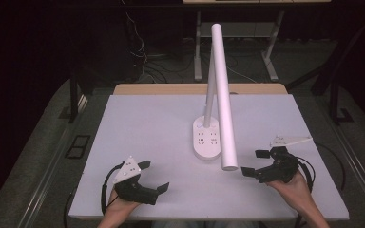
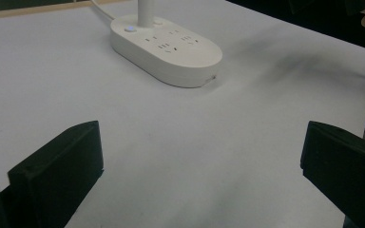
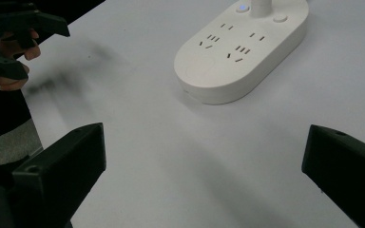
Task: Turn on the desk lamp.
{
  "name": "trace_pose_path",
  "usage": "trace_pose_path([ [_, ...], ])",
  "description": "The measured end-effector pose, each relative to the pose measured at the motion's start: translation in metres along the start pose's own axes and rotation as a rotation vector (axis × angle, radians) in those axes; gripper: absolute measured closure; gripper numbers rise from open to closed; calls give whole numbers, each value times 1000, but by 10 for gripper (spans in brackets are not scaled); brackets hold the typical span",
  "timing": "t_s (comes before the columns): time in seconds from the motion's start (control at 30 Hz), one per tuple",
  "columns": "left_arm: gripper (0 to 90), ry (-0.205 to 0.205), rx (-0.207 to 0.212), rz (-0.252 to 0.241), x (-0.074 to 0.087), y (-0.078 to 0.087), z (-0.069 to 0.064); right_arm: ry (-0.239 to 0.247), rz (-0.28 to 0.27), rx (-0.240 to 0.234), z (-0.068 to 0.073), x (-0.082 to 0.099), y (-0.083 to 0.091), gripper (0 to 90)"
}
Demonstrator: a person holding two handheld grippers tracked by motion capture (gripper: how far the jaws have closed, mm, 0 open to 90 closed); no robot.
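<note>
Worktop [image 1: 138,123], covered in a pale sheet, with a white desk lamp [image 1: 223,95] standing right of its centre. The lamp's long tubular head [image 1: 225,109] slopes down toward the person, its free end hanging just in front of the oval base [image 1: 206,139], which carries rows of sockets and two small buttons beside the stem [image 1: 209,95]. Left hand-held gripper [image 1: 153,176] rests near the front-left edge, jaws spread wide and empty, aimed at the base from well apart. Right hand-held gripper [image 1: 254,163] sits just beside the head's free end, jaws likewise spread and holding nothing. The step in hand appears to be the approach: neither tool touches the lamp. The next move probably calls for the right one to reach the head's end or a button on the base, while the left steadies the base against tipping.
</note>
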State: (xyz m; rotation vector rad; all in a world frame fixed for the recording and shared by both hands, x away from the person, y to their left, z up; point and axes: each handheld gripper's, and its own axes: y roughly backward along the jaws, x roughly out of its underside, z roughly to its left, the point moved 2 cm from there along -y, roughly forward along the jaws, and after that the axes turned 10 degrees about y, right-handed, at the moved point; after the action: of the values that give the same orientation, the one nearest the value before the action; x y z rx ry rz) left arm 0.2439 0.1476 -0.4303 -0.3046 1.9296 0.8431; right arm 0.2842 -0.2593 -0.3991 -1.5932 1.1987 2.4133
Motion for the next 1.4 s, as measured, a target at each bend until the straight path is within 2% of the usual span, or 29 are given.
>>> trace_pose_path([
  [0.77, 0, 0, -4, -1, 0, 0, 0, 15, 38, -18, -13, -29, -17, 4],
  [1.1, 0, 0, -6, -2, 0, 0, 1, 9, 54, -25, -24, -41, -31, 4],
  [1.4, 0, -3, -3, 1, 0, -1, 1, 9, 77, -10, -35, -50, -41, 4],
])
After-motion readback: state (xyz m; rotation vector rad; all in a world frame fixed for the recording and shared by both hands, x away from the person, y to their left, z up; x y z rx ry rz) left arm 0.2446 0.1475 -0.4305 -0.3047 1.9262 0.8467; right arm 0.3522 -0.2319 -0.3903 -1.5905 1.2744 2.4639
